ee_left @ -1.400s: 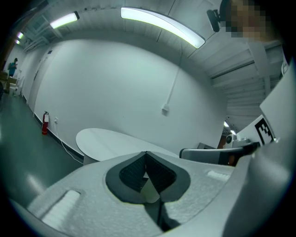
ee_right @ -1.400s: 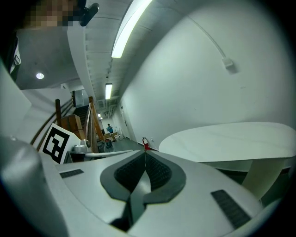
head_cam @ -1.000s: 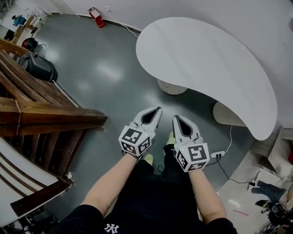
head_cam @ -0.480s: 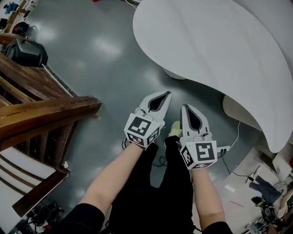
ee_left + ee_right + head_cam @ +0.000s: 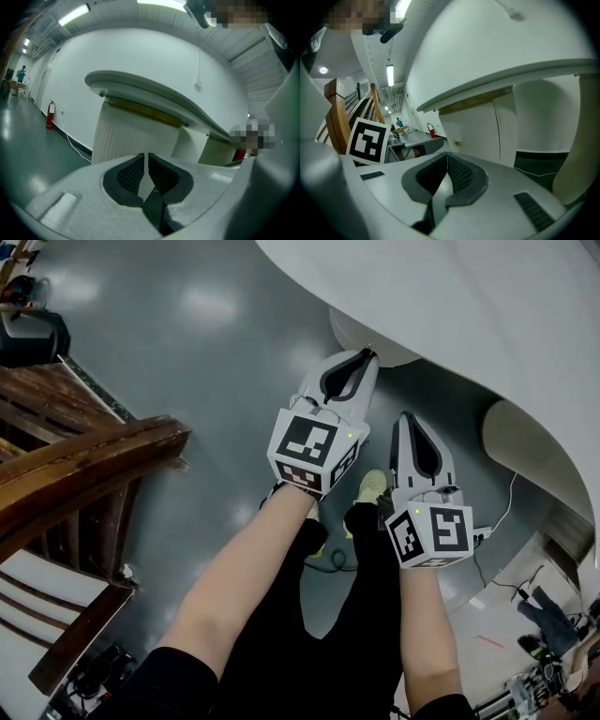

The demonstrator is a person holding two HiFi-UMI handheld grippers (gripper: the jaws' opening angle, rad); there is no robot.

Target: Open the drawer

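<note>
No drawer front shows clearly. A white curved table top [image 5: 487, 306] fills the head view's upper right. A wood-coloured strip [image 5: 145, 110] runs under its rim above a ribbed white pedestal [image 5: 133, 138]. My left gripper [image 5: 369, 355] is shut with nothing in it and points at that pedestal [image 5: 375, 341]. In its own view the left gripper [image 5: 146, 156] has its pads together. My right gripper [image 5: 410, 417] is shut and empty beside it, a little nearer to me. The right gripper [image 5: 446, 157] faces the pedestal [image 5: 485, 131] under the rim.
A brown wooden staircase [image 5: 84, 465] stands at the left. A second white pedestal [image 5: 525, 451] is at the right, with a white cable [image 5: 506, 498] and clutter on the floor nearby. A red fire extinguisher [image 5: 49, 115] stands by the far wall. Grey floor [image 5: 187, 352] lies between.
Both grippers have sunk and gone forward toward the table's pedestal. The head view has closed in on the table. The jaws have stayed shut.
</note>
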